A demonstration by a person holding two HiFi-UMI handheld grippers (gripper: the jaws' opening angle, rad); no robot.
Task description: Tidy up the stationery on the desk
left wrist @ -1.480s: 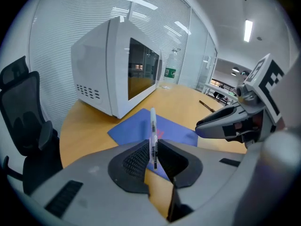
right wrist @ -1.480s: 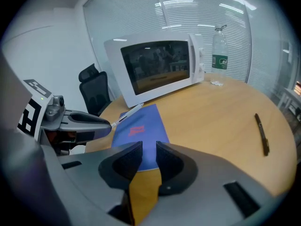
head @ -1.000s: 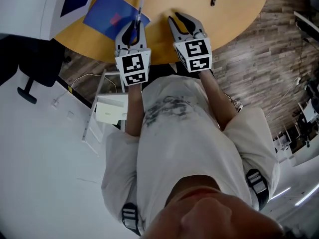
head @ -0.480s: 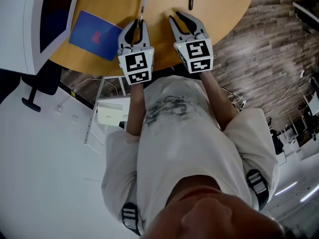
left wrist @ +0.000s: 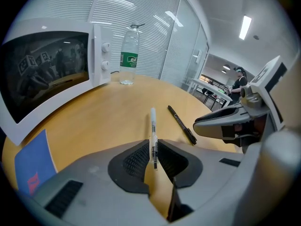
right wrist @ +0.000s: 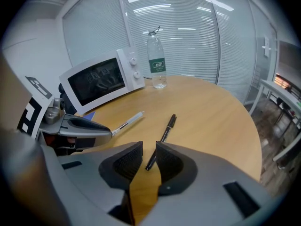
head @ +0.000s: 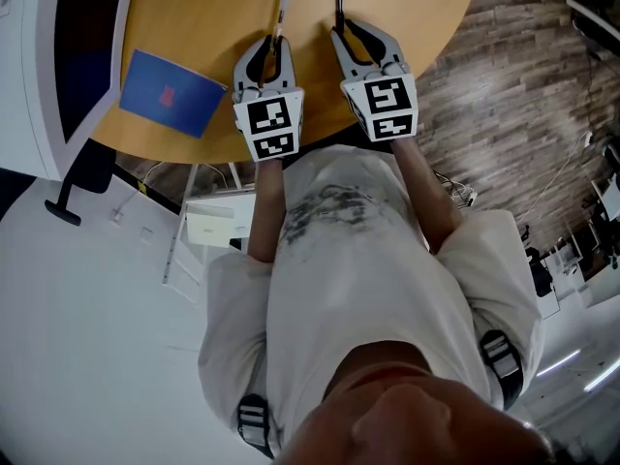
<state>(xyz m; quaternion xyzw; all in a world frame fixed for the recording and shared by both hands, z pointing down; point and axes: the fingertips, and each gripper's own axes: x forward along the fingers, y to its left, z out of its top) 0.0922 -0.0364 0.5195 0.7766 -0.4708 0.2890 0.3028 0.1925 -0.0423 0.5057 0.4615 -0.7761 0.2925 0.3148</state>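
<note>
The left tongs [left wrist: 153,146] are clamping the near end of the white-and-clear plastic pen [left wrist: 152,121]. It is pointing far across the round wooden desk [left wrist: 94,121], seemingly ready for moving. The right tongs [right wrist: 148,148], partly open, are straddling the slim black pen [right wrist: 165,132], probably lining up a grip.

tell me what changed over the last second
The left gripper, shut on the white pen, carried it right, clear of the blue notebook. The right gripper moved right too; its open jaws now straddle the near end of the black pen. Black pen and notebook stayed put.
</note>
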